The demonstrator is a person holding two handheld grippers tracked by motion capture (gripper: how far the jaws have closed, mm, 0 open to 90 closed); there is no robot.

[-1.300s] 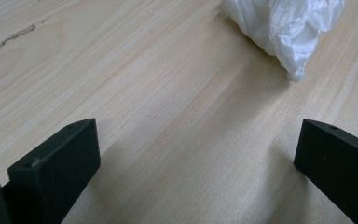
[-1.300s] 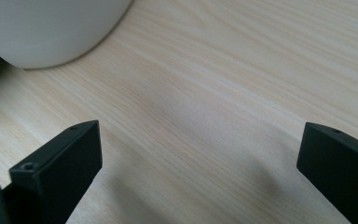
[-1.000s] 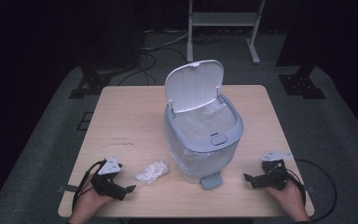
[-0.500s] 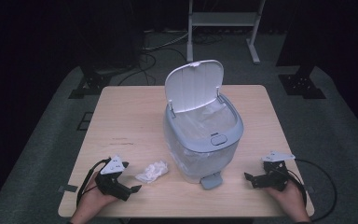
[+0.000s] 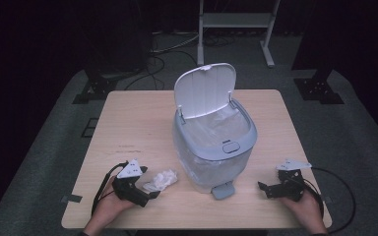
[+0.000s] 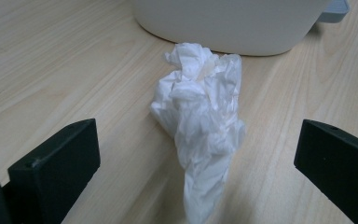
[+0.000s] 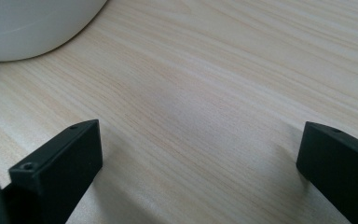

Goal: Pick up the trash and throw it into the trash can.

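At the near edge of the bench (image 5: 128,123), the left claw (image 5: 150,193) lies low in the person's hand, jaws spread wide and holding nothing. In the left gripper view the tissue (image 6: 200,121) sits on the wood between the two black jaws, a crumpled white wad touched by neither; its near tail runs down toward the camera. In the high view the tissue (image 5: 160,180) lies just beside the claw's tips and close to the foot of the bin (image 5: 214,147).

Over on the near right, the right claw (image 5: 263,189) rests on the bench too, jaws apart and empty, with bare wood between them in the right gripper view and the bin's curved wall (image 7: 32,25) at the upper left.

Farther back, the bin stands mid-bench with its lid (image 5: 204,91) tipped up and open, a clear liner showing inside. A grey pedal (image 5: 223,190) sticks out at its near base.

The step in hand looks like the approach for a pickup: the left claw is lined up on the tissue but not yet closed. The next move probably calls for easing forward a little so the jaws straddle the thick middle of the wad, then closing gently, since soft paper can slip out if only the thin tail is pinched. After that comes a lift high enough to clear the bin's rim and a release over the opening.
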